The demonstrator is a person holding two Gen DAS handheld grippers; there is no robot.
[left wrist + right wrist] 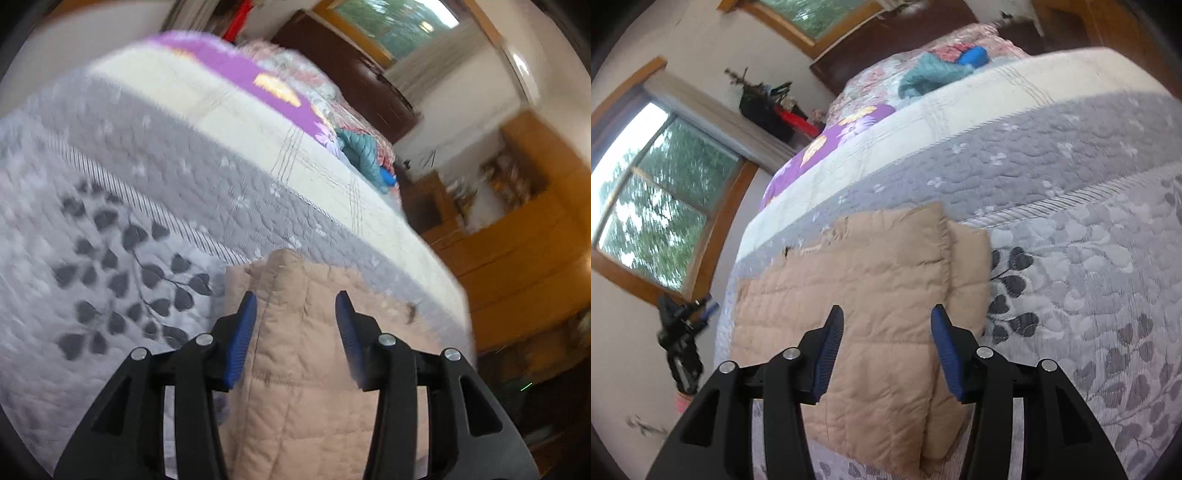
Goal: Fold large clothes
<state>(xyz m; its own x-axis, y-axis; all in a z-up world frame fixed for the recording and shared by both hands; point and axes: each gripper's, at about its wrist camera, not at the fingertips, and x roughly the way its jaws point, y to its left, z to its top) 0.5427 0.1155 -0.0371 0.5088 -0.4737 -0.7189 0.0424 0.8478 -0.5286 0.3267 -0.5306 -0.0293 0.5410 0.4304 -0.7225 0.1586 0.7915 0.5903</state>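
Observation:
A beige quilted jacket [871, 295] lies folded in layers on the grey leaf-patterned bedspread [1089, 277]. My right gripper [886, 319] is open and hovers just above the jacket's near part, holding nothing. In the left wrist view the same jacket [295, 369] runs lengthwise under my left gripper [295, 306], which is open and empty above it. The left gripper also shows small at the left edge of the right wrist view [683, 332], beyond the bed.
The bed edge [436, 266] drops off right of the jacket in the left wrist view. A teal garment [931, 74] and a purple floral cloth [827, 144] lie at the far end. Windows [661, 206] and wooden furniture [517, 240] surround the bed.

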